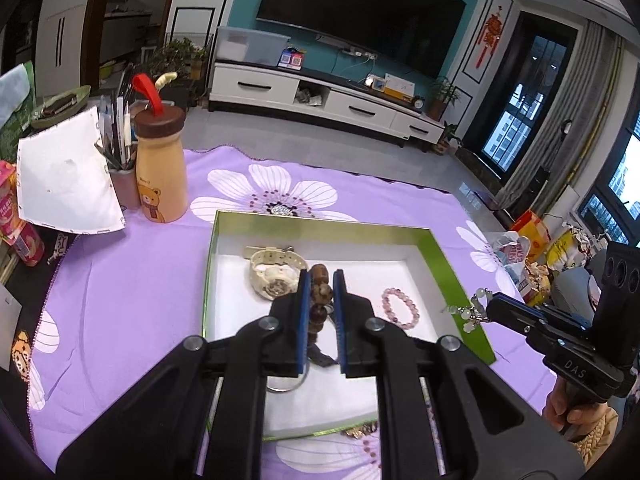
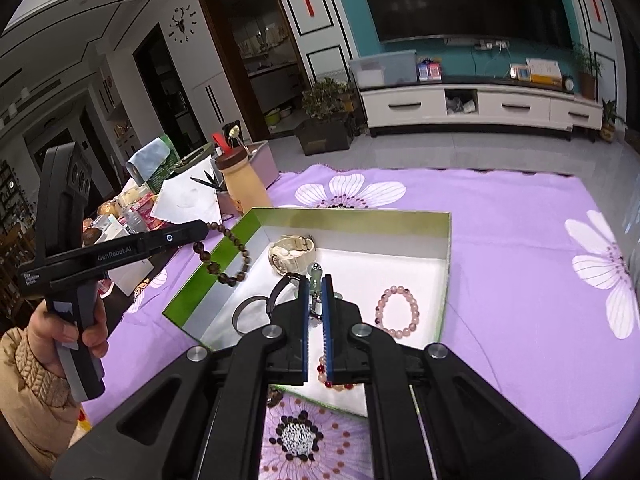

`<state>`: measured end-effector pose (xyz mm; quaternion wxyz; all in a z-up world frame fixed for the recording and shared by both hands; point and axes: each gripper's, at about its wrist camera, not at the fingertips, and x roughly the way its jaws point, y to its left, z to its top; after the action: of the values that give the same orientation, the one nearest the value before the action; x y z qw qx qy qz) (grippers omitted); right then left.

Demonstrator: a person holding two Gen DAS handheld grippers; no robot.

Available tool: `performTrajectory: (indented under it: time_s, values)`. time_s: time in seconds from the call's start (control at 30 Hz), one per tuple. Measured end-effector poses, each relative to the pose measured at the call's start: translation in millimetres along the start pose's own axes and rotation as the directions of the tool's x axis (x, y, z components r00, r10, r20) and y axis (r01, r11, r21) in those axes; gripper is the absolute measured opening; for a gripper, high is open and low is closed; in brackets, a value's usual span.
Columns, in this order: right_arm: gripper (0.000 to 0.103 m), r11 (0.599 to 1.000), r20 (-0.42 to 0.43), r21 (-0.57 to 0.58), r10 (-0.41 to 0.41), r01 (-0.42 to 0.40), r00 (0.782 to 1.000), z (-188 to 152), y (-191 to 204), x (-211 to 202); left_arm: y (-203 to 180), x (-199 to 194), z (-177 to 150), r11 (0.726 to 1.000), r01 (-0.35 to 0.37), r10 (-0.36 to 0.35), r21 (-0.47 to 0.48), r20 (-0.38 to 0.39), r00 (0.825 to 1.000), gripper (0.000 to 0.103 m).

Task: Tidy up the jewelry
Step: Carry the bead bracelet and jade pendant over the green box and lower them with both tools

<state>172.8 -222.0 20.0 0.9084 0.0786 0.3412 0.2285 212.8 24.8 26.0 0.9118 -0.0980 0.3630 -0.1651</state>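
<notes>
A green-rimmed white box (image 1: pixel 434 250) (image 2: pixel 352 220) lies on the purple cloth. Inside are a cream watch (image 1: pixel 274 272) (image 2: pixel 290 256), a pink bead bracelet (image 1: pixel 400 307) (image 2: pixel 397 312) and a dark bangle (image 2: pixel 250 312). My left gripper (image 1: pixel 320 280) (image 2: pixel 206 232) is shut on a brown wooden bead bracelet (image 1: pixel 320 292) (image 2: pixel 224 260), held above the box's left side. My right gripper (image 2: pixel 316 284) (image 1: pixel 486 304) is shut on a pale green bead bracelet (image 2: pixel 314 280) (image 1: pixel 468 308), held over the box's near right part. A red-and-pink bead strand (image 2: pixel 326 376) lies under it.
A bear-print bottle (image 1: pixel 160 168) (image 2: pixel 244 180), a pen cup (image 1: pixel 122 172) and a white paper sheet (image 1: pixel 64 176) stand at the table's left. Snack packs (image 1: pixel 22 232) crowd the left edge. Bags (image 1: pixel 532 240) sit beyond the right edge.
</notes>
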Motion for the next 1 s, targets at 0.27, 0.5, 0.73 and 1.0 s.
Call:
performTrajectory:
  time_s: [0.27, 0.5, 0.73, 1.0]
  values:
    - [0.006, 0.999, -0.068, 0.037, 0.006, -0.004, 0.998, 4, -7, 37, 16, 28, 0, 0.999, -0.028, 0.027, -0.016, -0.039, 0.999, 0.011]
    - [0.006, 0.999, -0.109, 0.034, 0.000, 0.004, 0.994, 6, -5, 62, 28, 47, -2, 0.998, -0.047, 0.045, -0.032, -0.069, 0.997, 0.011]
    - [0.006, 0.999, -0.143, 0.032, -0.009, 0.013, 0.990, 4, -5, 79, 34, 58, -4, 0.998, -0.063, 0.060, -0.029, -0.097, 0.993, 0.011]
    - [0.006, 0.999, -0.177, 0.026, -0.018, 0.023, 0.984, 2, -4, 91, 37, 68, -8, 0.997, -0.073, 0.069, -0.027, -0.122, 0.990, 0.011]
